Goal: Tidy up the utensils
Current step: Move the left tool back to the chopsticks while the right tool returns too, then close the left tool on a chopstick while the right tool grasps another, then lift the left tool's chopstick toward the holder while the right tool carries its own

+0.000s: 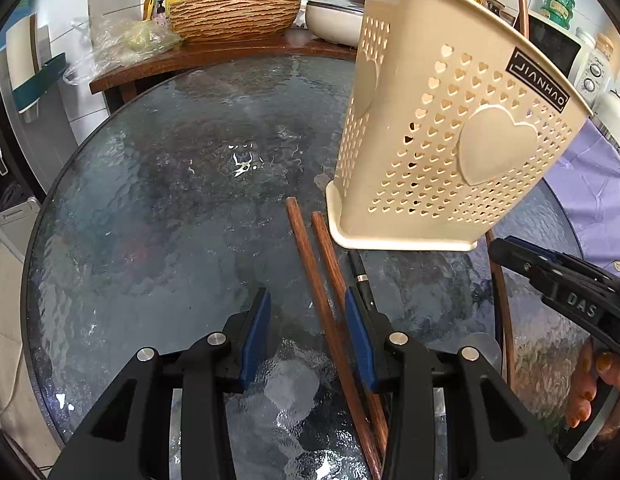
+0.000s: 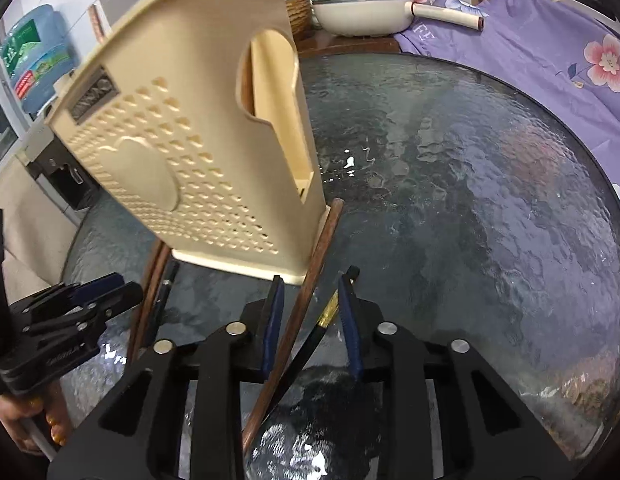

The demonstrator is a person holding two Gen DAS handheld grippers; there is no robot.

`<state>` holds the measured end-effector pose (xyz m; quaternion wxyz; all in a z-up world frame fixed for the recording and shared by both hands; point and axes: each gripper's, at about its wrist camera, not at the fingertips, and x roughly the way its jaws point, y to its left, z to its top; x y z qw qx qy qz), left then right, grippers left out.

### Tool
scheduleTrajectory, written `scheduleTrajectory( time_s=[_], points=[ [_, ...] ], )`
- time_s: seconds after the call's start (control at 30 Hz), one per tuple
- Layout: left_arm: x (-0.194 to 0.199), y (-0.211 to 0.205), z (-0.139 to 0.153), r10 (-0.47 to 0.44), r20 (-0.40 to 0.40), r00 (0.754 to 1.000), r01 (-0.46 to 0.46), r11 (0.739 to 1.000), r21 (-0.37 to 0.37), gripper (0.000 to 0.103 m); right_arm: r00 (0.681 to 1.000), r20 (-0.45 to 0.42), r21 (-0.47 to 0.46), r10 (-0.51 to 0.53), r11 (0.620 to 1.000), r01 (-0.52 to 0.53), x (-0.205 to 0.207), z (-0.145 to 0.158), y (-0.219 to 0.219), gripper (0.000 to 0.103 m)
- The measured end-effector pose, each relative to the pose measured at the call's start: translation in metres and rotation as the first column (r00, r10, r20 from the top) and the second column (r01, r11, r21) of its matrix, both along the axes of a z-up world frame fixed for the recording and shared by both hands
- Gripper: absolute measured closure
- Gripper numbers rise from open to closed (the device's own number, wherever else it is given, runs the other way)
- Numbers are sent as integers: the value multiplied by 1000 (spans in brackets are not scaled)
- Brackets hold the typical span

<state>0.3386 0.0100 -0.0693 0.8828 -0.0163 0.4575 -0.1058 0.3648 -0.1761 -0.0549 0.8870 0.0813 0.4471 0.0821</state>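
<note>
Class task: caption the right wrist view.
Right gripper straddles brown chopstick and black chopstick beside beige holder.

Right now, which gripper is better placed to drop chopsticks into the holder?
Right, probably. The right gripper has a brown chopstick between its pads, beside the beige holder. The left gripper straddles two chopsticks, pads apart.
</note>
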Motion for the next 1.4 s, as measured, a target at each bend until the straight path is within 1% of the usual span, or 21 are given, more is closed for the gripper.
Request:
scheduleTrajectory(
  time_s=[0.07,0.17,0.2,0.3,0.43,0.67,0.73,0.9,0.93,0.97,1.1,1.23,1.3,1.4],
  points=[
    [0,-2,-1,0,1,1000,0,1000,13,67,1000,-13,-4,-3,1000,3,3,-4,0,80],
    [1,-2,-3,-2,-5,1000,2,1000,15,70,1000,-12,-6,-8,1000,8,5,-4,-2,86],
    [1,-2,-3,-2,-6,1000,2,1000,16,70,1000,-15,-5,-11,1000,11,6,-4,-3,90],
    [3,-2,-4,2,-7,1000,-2,1000,15,72,1000,-20,-5,-13,1000,13,6,-5,-6,90],
    [8,-4,-4,1,-4,1000,-1,1000,30,73,999,-33,55,-31,998,33,8,-6,-18,90],
    [22,-11,-4,0,-21,1000,2,997,73,75,998,-50,141,-42,989,49,10,-3,-31,91],
    [26,-9,-4,5,-30,1000,-3,998,64,79,997,-59,163,-50,985,59,10,-4,-33,91],
    [37,-7,-3,19,-54,998,-15,997,70,88,996,-70,225,-56,972,71,13,-5,-39,92],
    [40,-6,-3,23,-56,998,-19,997,70,91,996,-72,235,-56,969,72,11,-5,-40,92],
    [43,-3,-3,32,-60,998,-27,997,69,94,996,-73,245,-57,967,73,11,-4,-41,92],
    [50,5,-4,60,-71,996,-58,998,29,94,996,-65,269,-65,960,81,8,-1,-46,93],
    [50,11,-4,81,-68,994,-82,997,-3,95,995,-63,328,-73,940,90,4,2,-55,93],
    [50,16,-5,95,-74,993,-99,994,-47,95,995,-54,337,-78,937,92,2,4,-55,94],
    [47,19,0,110,-55,992,-114,991,-65,95,996,-36,361,-79,929,86,-1,8,-56,94]
  ],
)
